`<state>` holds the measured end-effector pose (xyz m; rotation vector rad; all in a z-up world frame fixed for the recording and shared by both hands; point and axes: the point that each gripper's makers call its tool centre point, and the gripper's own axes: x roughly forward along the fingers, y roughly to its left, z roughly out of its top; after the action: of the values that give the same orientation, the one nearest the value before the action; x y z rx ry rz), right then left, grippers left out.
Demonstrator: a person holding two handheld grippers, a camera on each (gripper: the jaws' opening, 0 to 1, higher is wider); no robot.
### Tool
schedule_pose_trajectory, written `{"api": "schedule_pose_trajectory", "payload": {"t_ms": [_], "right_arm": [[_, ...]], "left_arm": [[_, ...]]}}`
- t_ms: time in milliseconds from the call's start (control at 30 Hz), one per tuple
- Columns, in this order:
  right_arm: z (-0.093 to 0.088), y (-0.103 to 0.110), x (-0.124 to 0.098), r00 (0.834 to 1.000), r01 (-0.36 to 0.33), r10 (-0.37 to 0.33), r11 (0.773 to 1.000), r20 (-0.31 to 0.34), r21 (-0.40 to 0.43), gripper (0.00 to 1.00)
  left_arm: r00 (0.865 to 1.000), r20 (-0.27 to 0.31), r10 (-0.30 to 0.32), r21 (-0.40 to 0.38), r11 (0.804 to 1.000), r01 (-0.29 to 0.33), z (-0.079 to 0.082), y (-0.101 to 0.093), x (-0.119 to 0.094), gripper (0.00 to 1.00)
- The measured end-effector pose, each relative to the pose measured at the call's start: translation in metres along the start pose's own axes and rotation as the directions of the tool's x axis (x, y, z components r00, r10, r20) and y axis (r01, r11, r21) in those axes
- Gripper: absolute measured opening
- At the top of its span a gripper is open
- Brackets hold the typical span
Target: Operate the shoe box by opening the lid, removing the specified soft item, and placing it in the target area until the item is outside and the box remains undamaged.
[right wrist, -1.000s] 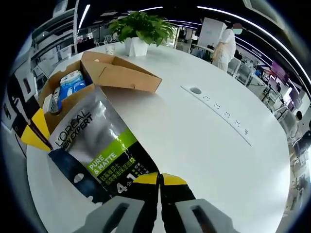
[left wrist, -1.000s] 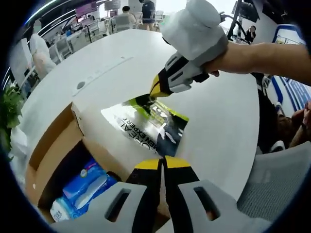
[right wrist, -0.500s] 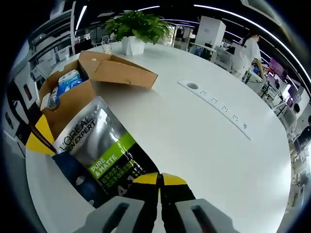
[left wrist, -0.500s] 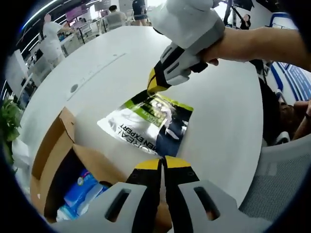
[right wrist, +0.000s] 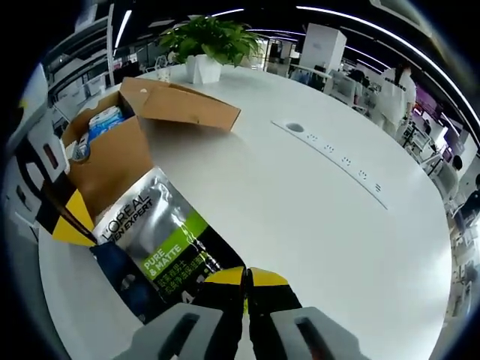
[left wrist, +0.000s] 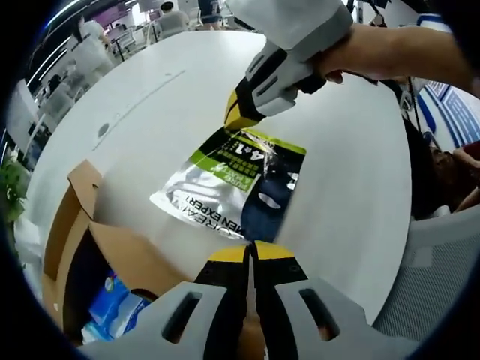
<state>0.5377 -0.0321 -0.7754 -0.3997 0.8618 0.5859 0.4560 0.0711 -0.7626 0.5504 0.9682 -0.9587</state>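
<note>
Right tool (left wrist: pixel 241 126) pinches the pouch (left wrist: pixel 238 182) flat on the bench (left wrist: pixel 337 187); left tool (left wrist: pixel 252 251) closed, empty, beside box (right wrist: pixel 142 127).

Silver, green and navy pouch (right wrist: pixel 161 251); brown box (right wrist: pixel 120 150); white table (right wrist: pixel 315 210).

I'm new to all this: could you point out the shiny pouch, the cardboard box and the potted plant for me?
pouch (right wrist: pixel 161 251), right gripper view, on its green band.
cardboard box (right wrist: pixel 184 112), right gripper view, on the open lid flap.
potted plant (right wrist: pixel 214 37), right gripper view, on the leaves.
</note>
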Motion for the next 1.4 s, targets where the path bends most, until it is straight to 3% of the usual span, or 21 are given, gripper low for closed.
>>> {"api": "schedule_pose_trajectory", "payload": {"t_ms": [133, 333, 733, 1067, 1400], "right_arm": [[-0.001, 0.000, 0.001, 1.000, 0.002, -0.002, 1.000, 0.001, -0.003, 0.00], [-0.002, -0.001, 0.001, 1.000, 0.004, -0.004, 1.000, -0.003, 0.005, 0.00], [-0.014, -0.007, 0.000, 1.000, 0.020, -0.019, 0.999, -0.012, 0.030, 0.00], [-0.012, -0.005, -0.001, 1.000, 0.012, -0.012, 0.999, 0.005, 0.035, 0.00], [-0.015, -0.003, -0.012, 1.000, 0.008, -0.008, 0.999, 0.004, 0.036, 0.11]], "left_arm": [[1.000, -0.009, 0.004, 0.013, 1.000, -0.004, -0.001, -0.001, 0.004, 0.01], [0.999, -0.030, 0.038, 0.106, 0.994, -0.035, -0.005, -0.002, 0.009, 0.02], [0.999, -0.051, 0.020, 0.100, 0.995, -0.015, -0.009, -0.005, 0.018, 0.02], [1.000, 0.001, 0.023, 0.097, 0.995, -0.023, -0.001, -0.005, 0.012, 0.13], [0.999, 0.048, 0.010, 0.072, 0.997, -0.013, 0.009, -0.009, 0.004, 0.21]]}}
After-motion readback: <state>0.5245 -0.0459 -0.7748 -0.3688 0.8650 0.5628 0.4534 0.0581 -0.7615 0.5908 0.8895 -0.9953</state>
